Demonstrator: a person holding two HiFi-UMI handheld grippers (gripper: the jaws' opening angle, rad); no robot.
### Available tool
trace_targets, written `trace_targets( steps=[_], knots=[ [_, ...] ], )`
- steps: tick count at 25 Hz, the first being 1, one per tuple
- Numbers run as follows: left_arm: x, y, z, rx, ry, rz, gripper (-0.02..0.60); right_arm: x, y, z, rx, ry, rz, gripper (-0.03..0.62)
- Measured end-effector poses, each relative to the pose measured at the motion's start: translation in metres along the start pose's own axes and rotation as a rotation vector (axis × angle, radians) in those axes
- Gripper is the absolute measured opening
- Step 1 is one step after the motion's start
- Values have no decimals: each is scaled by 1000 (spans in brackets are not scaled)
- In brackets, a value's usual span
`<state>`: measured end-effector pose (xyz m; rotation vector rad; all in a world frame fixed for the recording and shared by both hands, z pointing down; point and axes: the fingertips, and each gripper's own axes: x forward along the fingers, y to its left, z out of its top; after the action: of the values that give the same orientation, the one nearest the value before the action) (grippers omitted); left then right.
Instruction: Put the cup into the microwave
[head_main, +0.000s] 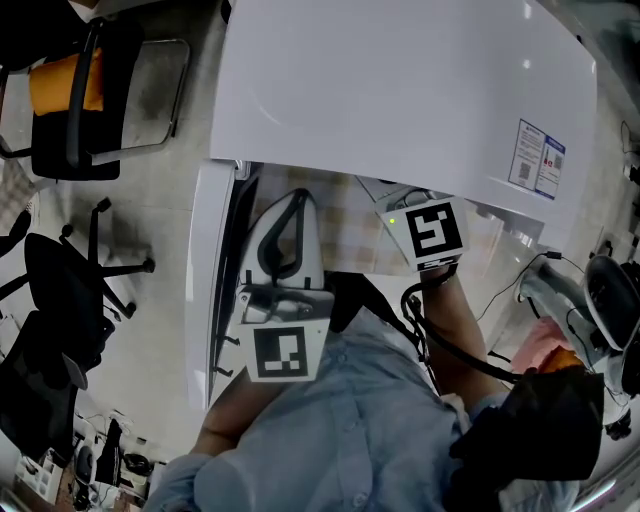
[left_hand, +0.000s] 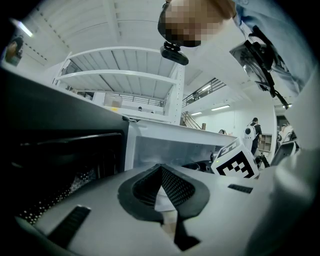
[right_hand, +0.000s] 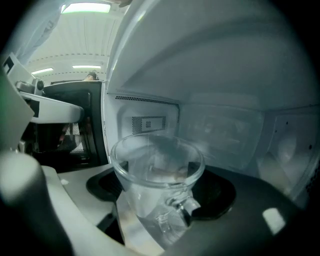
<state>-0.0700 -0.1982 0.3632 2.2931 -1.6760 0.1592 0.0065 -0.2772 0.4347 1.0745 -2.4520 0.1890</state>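
Note:
A clear glass cup (right_hand: 155, 180) with a small handle on its near side stands upright between the jaws of my right gripper (right_hand: 157, 194), which is shut on it. Cup and jaws are inside the white microwave's cavity (right_hand: 220, 130). From the head view the microwave (head_main: 400, 90) hides them, and only the right gripper's marker cube (head_main: 432, 230) shows at the opening. The microwave door (head_main: 205, 280) hangs open at the left. My left gripper (head_main: 292, 200) is beside that door, in front of the opening. Its jaws (left_hand: 161, 169) are shut, tips together, holding nothing.
Black office chairs (head_main: 70, 100) (head_main: 70, 290) stand on the floor to the left of the door. Cables and grey equipment (head_main: 560, 290) lie to the right of the microwave. A checkered tabletop (head_main: 350, 230) shows under the opening. The open door's dark pane (left_hand: 60, 145) fills the left gripper view's left.

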Motion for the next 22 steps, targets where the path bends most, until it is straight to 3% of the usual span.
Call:
trace_targets(
  steps=[18,22],
  knots=[
    [-7,-14,0,14,-4,6,8,-8,-4,-2,-14,-28,1,384],
    [-10,-18,1,22,-11,8,8,-14,-5,-5,-19,-18,-6,413]
  ],
)
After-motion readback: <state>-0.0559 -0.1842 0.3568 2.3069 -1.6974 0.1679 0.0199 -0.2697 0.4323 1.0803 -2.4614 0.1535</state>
